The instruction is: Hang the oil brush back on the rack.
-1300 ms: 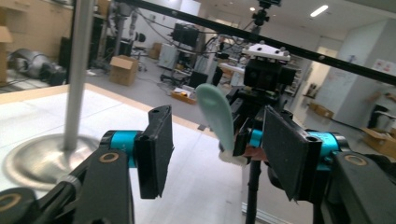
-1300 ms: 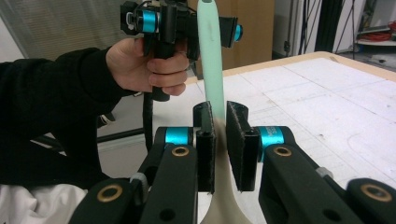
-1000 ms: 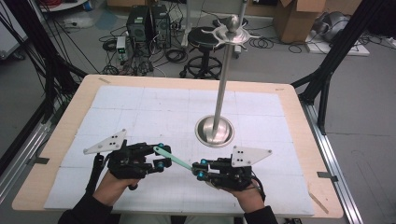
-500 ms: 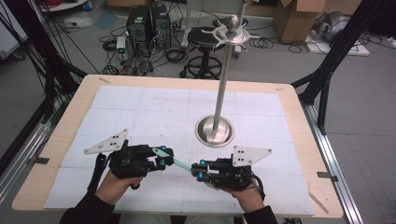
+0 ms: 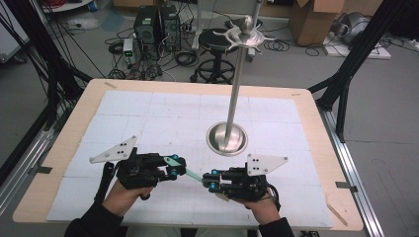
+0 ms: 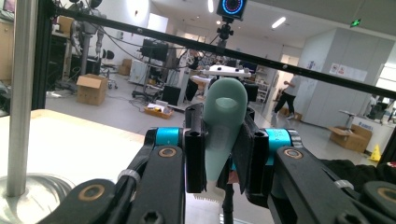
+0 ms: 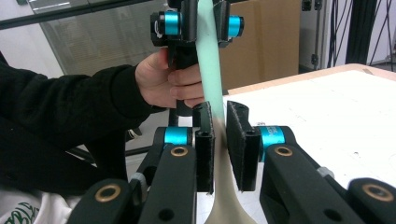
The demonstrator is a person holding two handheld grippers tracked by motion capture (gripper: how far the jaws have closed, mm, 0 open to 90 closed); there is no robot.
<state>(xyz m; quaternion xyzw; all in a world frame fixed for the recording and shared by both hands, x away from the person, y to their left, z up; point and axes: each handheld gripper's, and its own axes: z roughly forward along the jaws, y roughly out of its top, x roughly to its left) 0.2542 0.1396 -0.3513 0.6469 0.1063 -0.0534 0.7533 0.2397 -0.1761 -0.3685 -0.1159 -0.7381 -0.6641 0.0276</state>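
A pale wooden worktop point(image 5: 316, 148) under white gridded paper carries a steel pole on a round base point(image 5: 227, 138) right of centre. By the near edge, the left gripper point(image 5: 179, 168) has just closed on a mint-green spatula point(image 5: 193, 174); the right gripper point(image 5: 211, 179) clamps its other end. Computers and boxes clutter the floor behind.

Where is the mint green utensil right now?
In the high view the mint green utensil spans the gap between the left gripper and right gripper, held by both, just in front of the metal stand's base.
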